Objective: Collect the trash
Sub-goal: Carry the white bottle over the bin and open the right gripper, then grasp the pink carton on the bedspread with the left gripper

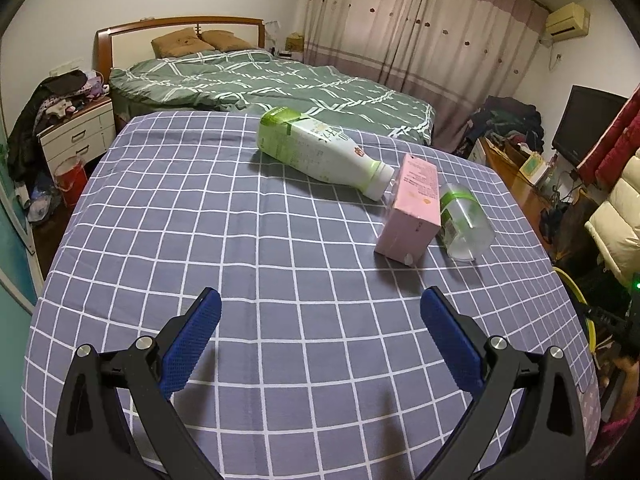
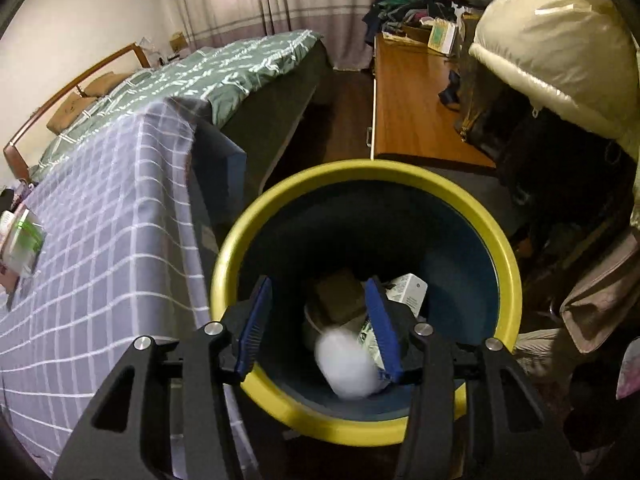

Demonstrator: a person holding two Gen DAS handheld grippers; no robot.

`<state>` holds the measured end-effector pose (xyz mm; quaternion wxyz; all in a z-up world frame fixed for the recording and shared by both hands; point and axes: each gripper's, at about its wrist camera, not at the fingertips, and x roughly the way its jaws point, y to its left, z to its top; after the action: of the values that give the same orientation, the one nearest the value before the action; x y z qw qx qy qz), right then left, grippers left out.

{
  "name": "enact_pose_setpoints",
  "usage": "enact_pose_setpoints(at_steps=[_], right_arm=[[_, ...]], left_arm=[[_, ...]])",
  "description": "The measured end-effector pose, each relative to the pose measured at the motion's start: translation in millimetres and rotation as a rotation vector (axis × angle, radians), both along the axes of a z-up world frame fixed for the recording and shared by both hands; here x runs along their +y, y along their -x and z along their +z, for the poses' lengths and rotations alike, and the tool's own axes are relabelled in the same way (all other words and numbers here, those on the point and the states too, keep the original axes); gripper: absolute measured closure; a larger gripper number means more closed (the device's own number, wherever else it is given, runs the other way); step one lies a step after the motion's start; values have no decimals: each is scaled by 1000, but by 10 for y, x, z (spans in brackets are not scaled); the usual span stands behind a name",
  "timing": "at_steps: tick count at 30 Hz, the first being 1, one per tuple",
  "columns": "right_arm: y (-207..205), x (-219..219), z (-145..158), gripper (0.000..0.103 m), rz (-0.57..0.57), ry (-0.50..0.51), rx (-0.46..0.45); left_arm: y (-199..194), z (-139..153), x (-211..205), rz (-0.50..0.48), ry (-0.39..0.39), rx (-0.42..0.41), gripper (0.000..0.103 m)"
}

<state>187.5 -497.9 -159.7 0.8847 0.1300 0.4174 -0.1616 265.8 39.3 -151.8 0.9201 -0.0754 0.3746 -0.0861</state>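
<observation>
In the left wrist view a white and green bottle [image 1: 320,148], a pink carton [image 1: 412,208] and a clear green-labelled cup [image 1: 464,220] lie on the table's purple checked cloth [image 1: 240,240]. My left gripper [image 1: 320,320] is open and empty, well short of them. In the right wrist view my right gripper [image 2: 318,320] is open over the yellow-rimmed bin [image 2: 496,224]. A blurred white object [image 2: 346,364] is in mid-air between its fingers, over a carton [image 2: 410,292] and other trash inside.
A green bed [image 1: 260,84] lies behind the table. A wooden desk [image 2: 412,104] with clutter and a cream puffy jacket [image 2: 560,40] stand to the right of the bin. A nightstand [image 1: 76,136] and a red bucket [image 1: 70,180] are at the left.
</observation>
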Motion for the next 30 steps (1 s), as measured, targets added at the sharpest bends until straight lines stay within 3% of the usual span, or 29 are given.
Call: enact_pose_setpoints(at_steps=[4,11,15,21,25,30], right_arm=[[82,180,188,51,22,63,-45],[201,523,519,45,117,-26,-161],[168,836,503,45,200,-42,-173],[79,1063,349,45,252,-39,-147],[81,1022,339,45,233,-49,-159],[43,1038,315,45,250,-55,-143]], left_arm=[[-4,-8,-36,-15,-11,1,5],[-25,-14,-149,-37,-47,6,5],[-107,20,-282,-78,-55,46,5],[-450,145,-667,-171,-147,48,6],[-766,130,-855,-204,-217,46,21],[-1065,26,-908,-216,-226,94,23]])
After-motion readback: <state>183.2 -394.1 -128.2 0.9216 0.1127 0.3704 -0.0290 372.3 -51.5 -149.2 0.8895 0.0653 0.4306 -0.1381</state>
